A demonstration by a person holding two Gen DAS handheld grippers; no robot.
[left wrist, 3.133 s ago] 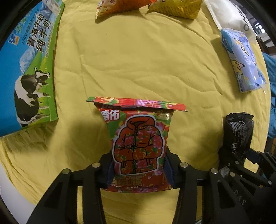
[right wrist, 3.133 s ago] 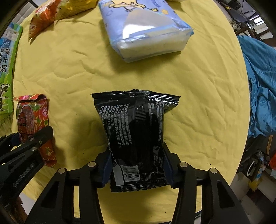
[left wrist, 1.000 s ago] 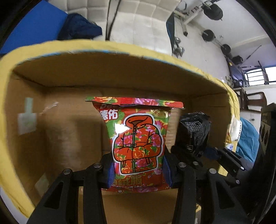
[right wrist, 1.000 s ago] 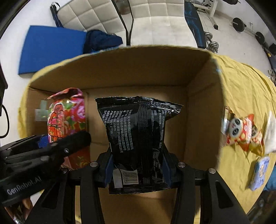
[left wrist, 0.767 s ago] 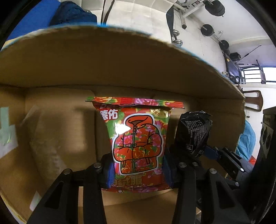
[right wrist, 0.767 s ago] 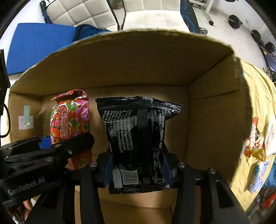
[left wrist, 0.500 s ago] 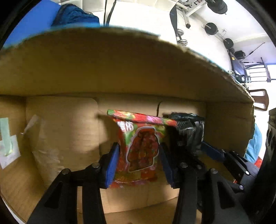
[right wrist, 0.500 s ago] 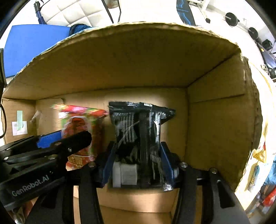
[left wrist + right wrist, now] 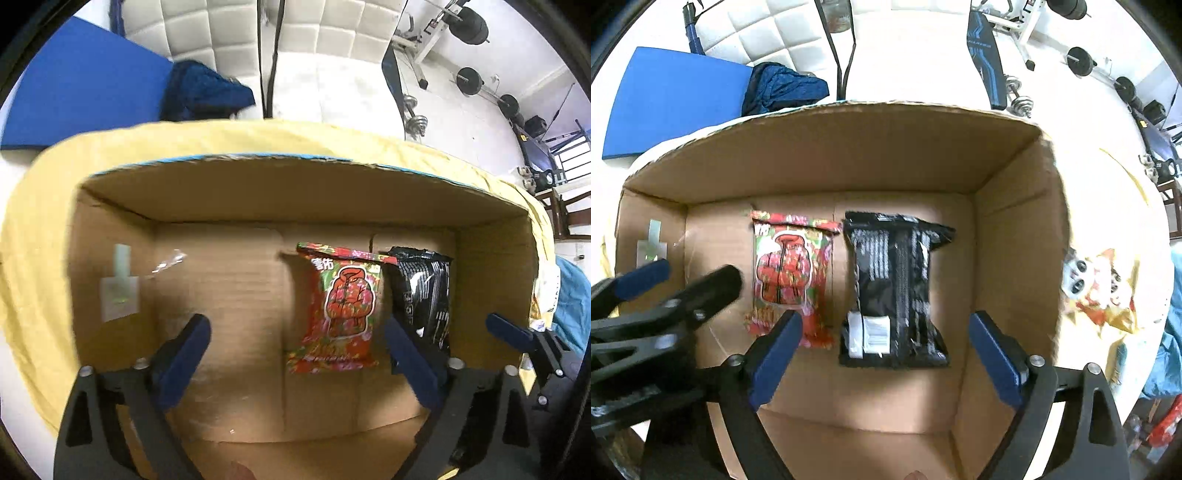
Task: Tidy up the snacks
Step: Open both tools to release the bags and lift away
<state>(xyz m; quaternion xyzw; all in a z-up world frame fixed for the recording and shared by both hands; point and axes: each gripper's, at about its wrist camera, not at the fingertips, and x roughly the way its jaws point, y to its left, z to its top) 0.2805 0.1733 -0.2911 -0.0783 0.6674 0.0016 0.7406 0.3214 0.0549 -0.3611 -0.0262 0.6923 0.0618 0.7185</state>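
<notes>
A red floral snack packet and a black snack packet lie flat, side by side, on the floor of an open cardboard box. My left gripper hangs open above the box, its blue pads wide apart and empty. My right gripper is open too, above the black packet, touching nothing. The left gripper's black arm crosses the lower left of the right wrist view.
The box sits on a yellow tablecloth. A panda-print snack bag lies on the cloth right of the box. Beyond the table are a blue mat, a white padded chair and gym weights on the floor.
Both grippers have opened and let go of their packets, which now lie on the box floor. Both grippers have pulled back up, so more of the box shows.
</notes>
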